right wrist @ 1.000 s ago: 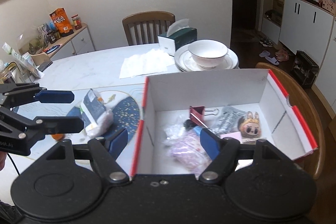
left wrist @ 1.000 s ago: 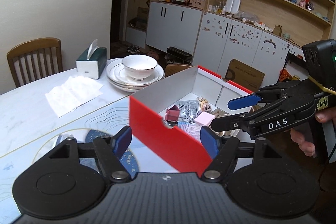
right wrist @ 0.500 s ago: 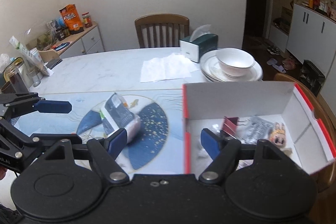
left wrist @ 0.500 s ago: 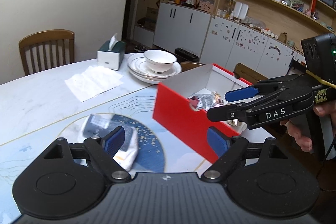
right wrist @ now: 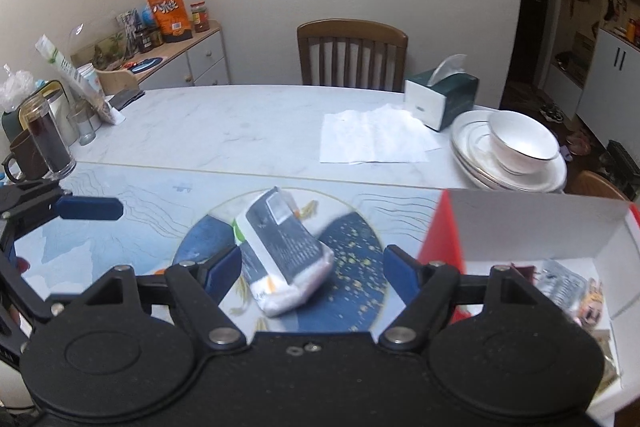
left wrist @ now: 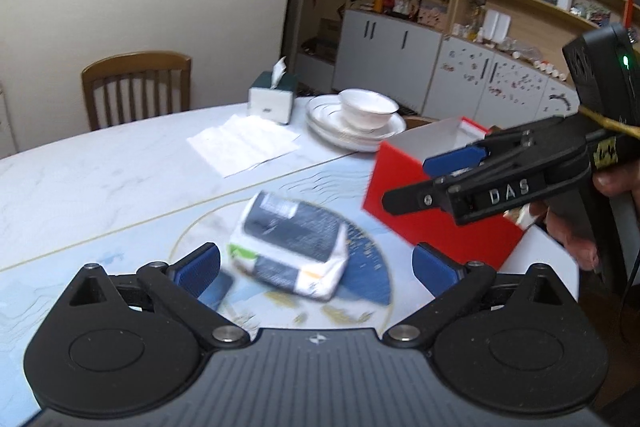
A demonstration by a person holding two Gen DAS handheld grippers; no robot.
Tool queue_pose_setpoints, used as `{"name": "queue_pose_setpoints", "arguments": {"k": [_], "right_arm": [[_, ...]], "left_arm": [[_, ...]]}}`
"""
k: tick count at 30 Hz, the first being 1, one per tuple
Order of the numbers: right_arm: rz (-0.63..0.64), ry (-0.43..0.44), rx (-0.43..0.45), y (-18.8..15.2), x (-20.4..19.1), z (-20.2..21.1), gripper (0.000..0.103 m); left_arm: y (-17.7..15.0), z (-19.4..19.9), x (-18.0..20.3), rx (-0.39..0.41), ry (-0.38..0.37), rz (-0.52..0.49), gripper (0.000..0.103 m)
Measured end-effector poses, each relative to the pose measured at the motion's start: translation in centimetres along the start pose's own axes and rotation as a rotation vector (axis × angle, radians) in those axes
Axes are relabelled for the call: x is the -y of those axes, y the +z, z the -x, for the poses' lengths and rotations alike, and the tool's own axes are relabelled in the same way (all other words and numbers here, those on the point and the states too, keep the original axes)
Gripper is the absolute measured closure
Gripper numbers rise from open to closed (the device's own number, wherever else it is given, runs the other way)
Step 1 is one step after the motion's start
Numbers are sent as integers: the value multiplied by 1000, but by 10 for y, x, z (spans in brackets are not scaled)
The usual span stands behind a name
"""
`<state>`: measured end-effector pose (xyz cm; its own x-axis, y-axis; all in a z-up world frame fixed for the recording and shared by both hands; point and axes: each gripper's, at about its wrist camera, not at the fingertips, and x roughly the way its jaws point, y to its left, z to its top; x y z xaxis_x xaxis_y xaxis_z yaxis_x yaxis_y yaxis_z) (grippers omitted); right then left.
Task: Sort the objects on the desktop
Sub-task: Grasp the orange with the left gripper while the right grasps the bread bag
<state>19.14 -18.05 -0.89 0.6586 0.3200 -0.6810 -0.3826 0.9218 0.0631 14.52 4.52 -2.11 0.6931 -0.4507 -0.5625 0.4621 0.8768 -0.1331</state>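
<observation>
The step in hand is the approach to the next item to be sorted: a white packet (left wrist: 292, 247) with a dark printed face, which lies on the round blue mat (right wrist: 356, 247) on the table (left wrist: 100, 179), well apart from the stacked plates (right wrist: 516, 175) and just to the left of the red box (left wrist: 436, 219) in both wrist views. The red box, white inside, already holds several small items at its floor; these are too small and blurred to name with certainty. The left gripper (left wrist: 316, 265) points down toward the mat, and its jaws are opening; the packet sits ahead of and between the blue pads, but the pads do not touch it. The right gripper (right wrist: 314, 267) is likewise aimed at the packet, with its jaws standing wide and nothing held; the packet appears in the gap between its pads without contact. In the left wrist view the right gripper (left wrist: 420, 183) is seen in front of the red box, carried by a hand (left wrist: 576, 235). The next move calls for one gripper to descend until its pads flank the packet across its narrow side, then close firmly enough to lift soft wrapping without slippage. The packet then has to be carried over the near wall of the red box and released inside. The second gripper should stay clear of that path.
</observation>
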Motion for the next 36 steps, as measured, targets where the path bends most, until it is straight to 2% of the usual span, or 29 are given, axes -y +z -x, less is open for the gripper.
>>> {"name": "queue_pose_setpoints", "arguments": {"k": [6,17,25,36], "right_arm": [[15,-10,-38,5,-8,-33,25],[68,2,-107,13,-16,-85,25],[75,65,-126,16,-18,-110,25],[148,80,-193,8,-25,-143,24]], "left_arm": [[-13,-7,-24,-31,52,44,0],[-36,-30,-51,-94,102,79,0],[-43,-43,-58,-104,111,91,0],[-55,-61,-61,-158,106,71,0]]}}
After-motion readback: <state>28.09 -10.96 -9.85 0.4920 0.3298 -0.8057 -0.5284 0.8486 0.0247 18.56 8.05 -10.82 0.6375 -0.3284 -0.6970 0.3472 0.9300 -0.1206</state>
